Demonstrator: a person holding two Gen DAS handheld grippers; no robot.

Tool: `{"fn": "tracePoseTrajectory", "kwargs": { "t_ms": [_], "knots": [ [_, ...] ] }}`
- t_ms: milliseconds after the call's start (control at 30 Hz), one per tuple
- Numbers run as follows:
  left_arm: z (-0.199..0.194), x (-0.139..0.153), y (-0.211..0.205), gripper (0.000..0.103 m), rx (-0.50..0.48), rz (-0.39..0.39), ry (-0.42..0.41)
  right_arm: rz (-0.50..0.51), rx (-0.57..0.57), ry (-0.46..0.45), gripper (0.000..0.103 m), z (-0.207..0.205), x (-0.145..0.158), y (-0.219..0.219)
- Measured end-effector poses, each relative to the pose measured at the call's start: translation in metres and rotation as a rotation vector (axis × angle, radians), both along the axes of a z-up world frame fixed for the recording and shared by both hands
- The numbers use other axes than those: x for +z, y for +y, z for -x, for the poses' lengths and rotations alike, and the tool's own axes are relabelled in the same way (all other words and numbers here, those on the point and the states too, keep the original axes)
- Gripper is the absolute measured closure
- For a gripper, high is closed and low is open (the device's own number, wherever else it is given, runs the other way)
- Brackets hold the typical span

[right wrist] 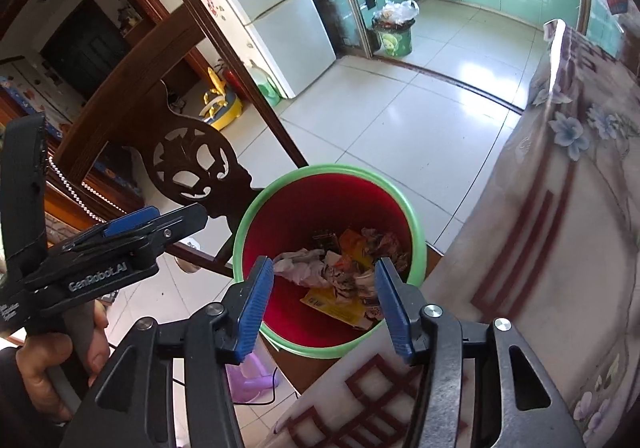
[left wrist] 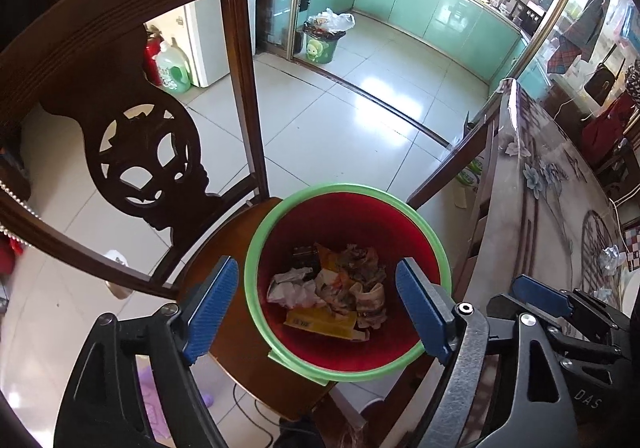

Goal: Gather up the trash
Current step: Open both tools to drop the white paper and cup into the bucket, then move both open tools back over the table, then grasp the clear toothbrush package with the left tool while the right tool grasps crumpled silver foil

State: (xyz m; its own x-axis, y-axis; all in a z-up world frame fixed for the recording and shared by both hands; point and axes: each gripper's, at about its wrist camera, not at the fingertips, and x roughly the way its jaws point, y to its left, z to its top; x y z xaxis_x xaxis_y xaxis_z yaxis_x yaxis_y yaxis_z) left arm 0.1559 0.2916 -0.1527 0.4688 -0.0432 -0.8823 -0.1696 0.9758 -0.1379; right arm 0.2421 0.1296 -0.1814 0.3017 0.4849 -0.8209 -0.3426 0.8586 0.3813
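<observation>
Left wrist view: your left gripper (left wrist: 316,308) hangs over the red bin (left wrist: 416,236), blue fingers (left wrist: 212,304) spread wide, nothing between the pads, nothing held. The bin has a green rim and sits on the seat of the wooden chair (left wrist: 120,120), just beside the table (left wrist: 552,216) with the floral cover. Inside the bin on its floor: crumpled paper (left wrist: 292,284), a yellow wrapper (left wrist: 320,322) and other scrunched wrappers piled together. Your right gripper (left wrist: 540,294) shows at the bin's right, over the table edge; from here you cannot tell its opening.

Right wrist view: your right gripper (right wrist: 324,304) hangs above the bin (right wrist: 304,204) too, fingers (right wrist: 254,304) apart about half way, empty, no pad touching trash. Crumpled paper (right wrist: 298,264) and yellow wrapper (right wrist: 336,306) lie at the bin's bottom. Left of the bin, your left hand (right wrist: 48,372) grips the handle of the left gripper (right wrist: 132,220). A second green bin (right wrist: 394,36) stands far beyond the red bin, on the kitchen floor.
</observation>
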Motion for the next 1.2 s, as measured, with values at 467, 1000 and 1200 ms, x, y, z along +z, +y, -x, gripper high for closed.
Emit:
{"fn": "tracePoseTrajectory", "kwargs": {
  "t_ms": [467,1000,1200],
  "knots": [
    [0.044,0.074,-0.172,0.017,-0.422,0.062,-0.211,0.174,-0.183,-0.16,0.042,0.07,0.087,-0.286],
    [0.057,0.057,-0.387,0.014,-0.626,0.124,-0.072,0.109,-0.546,0.09,0.038,-0.061,-0.019,-0.544],
    [0.042,0.041,-0.425,0.014,-0.635,0.066,-0.032,0.082,-0.568,0.094,0.057,-0.071,-0.053,-0.55]
  ]
}}
